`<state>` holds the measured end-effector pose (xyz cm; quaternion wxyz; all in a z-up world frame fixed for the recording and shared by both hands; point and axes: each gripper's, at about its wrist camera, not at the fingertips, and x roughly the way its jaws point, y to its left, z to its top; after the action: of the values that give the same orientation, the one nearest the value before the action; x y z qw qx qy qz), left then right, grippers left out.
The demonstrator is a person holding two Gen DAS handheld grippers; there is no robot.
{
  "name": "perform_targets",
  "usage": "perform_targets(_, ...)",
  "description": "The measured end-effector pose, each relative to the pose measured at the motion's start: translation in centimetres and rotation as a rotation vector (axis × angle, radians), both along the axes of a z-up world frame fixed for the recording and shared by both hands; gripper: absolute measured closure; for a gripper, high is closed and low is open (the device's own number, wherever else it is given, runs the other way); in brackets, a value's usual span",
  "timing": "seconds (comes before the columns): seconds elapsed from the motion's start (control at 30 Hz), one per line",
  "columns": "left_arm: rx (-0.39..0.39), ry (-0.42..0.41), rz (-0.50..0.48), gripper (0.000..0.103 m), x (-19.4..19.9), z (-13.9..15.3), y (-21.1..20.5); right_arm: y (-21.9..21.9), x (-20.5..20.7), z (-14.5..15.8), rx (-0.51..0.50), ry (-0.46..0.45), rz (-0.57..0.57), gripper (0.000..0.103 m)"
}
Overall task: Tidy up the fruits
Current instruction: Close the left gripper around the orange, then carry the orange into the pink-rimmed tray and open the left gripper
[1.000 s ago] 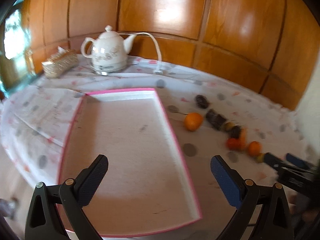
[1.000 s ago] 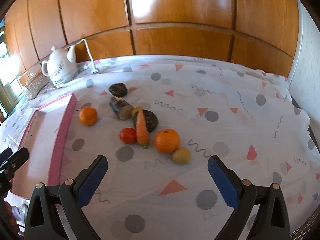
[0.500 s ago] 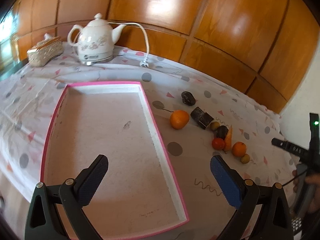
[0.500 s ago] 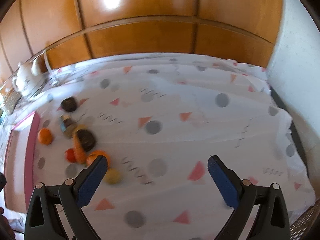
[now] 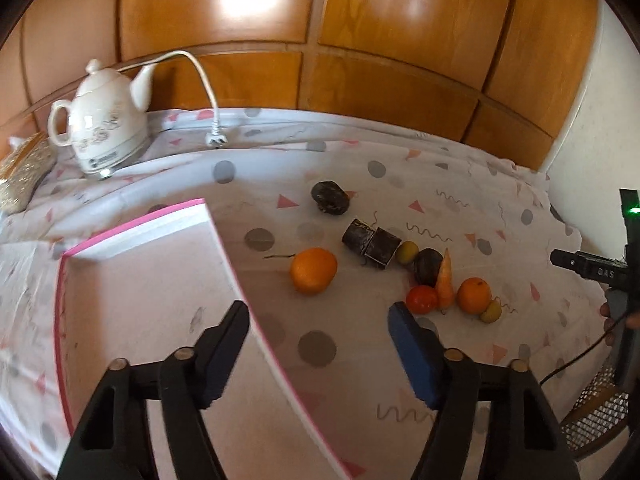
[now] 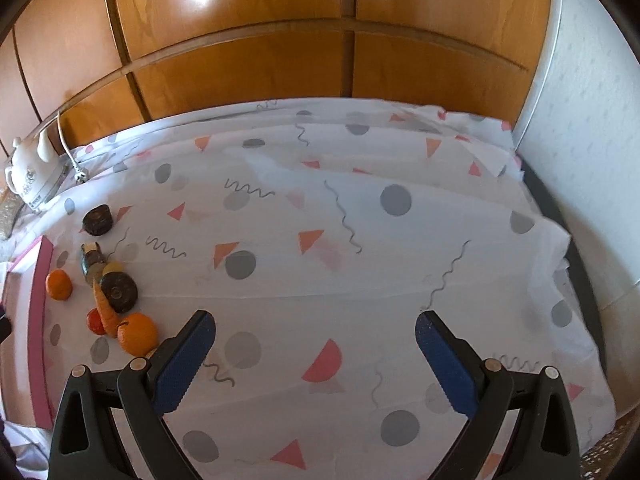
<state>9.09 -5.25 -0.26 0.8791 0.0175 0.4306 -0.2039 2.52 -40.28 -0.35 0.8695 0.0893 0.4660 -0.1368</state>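
A pink-rimmed white tray [image 5: 140,232] lies at the left of the table. To its right lie an orange [image 5: 313,271], a dark round fruit [image 5: 330,197], dark cut pieces [image 5: 370,242], a carrot [image 5: 445,278], a tomato [image 5: 422,299], a second orange [image 5: 474,295] and two small yellow-green fruits. My left gripper [image 5: 320,354] is open and empty over the tray's right rim, short of the first orange. My right gripper [image 6: 314,354] is open and empty over bare cloth, with the fruit cluster [image 6: 116,292] at its left.
A white teapot [image 5: 102,130] with a cord and plug stands at the back left, beside a woven box [image 5: 20,174]. Wood panels back the table. A white wall [image 6: 592,120] bounds the right side. The right gripper's body shows in the left wrist view [image 5: 600,270].
My left gripper has swung right, from over the tray toward the fruit. My right gripper has turned right, away from the fruit, which now sits at its left edge.
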Motion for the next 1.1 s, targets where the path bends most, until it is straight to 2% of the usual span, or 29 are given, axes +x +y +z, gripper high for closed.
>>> perform_targets(0.23,0.063,0.055,-0.055,0.043,3.8,-2.0,-1.8,0.7,0.4,-0.4,0.009,-0.001,0.057,0.002)
perform_targets(0.3,0.075,0.064,-0.052,0.043,4.4,-2.5,-2.1,-0.5,0.0,0.1,-0.006,-0.027,-0.017,0.010)
perform_targets(0.4,0.091,0.067,-0.032,0.043,5.1,-3.1,-2.6,-4.0,-1.5,0.8,0.059,-0.086,-0.186,0.010)
perform_targets(0.47,0.113,0.060,-0.025,0.043,5.6,-3.5,-3.1,-5.6,-2.1,0.9,0.078,-0.099,-0.259,0.010)
perform_targets(0.53,0.130,0.070,-0.015,0.057,6.2,-4.2,-3.5,-6.6,-2.7,1.0,0.090,-0.112,-0.323,0.010)
perform_targets(0.6,0.149,0.071,-0.010,0.062,6.7,-4.8,-3.9,-7.2,-2.9,1.0,0.101,-0.117,-0.351,0.010)
perform_targets(0.73,0.134,0.071,0.004,0.065,7.2,-5.3,-4.2,-7.9,-3.0,0.7,0.120,-0.110,-0.406,0.010)
perform_targets(0.9,0.123,0.056,0.023,0.067,7.1,-5.3,-4.2,-10.0,-4.4,0.7,0.164,-0.132,-0.527,0.010)
perform_targets(1.1,0.048,0.038,0.061,0.067,5.9,-3.7,-2.5,-9.6,-3.9,0.6,0.157,-0.118,-0.499,0.010)
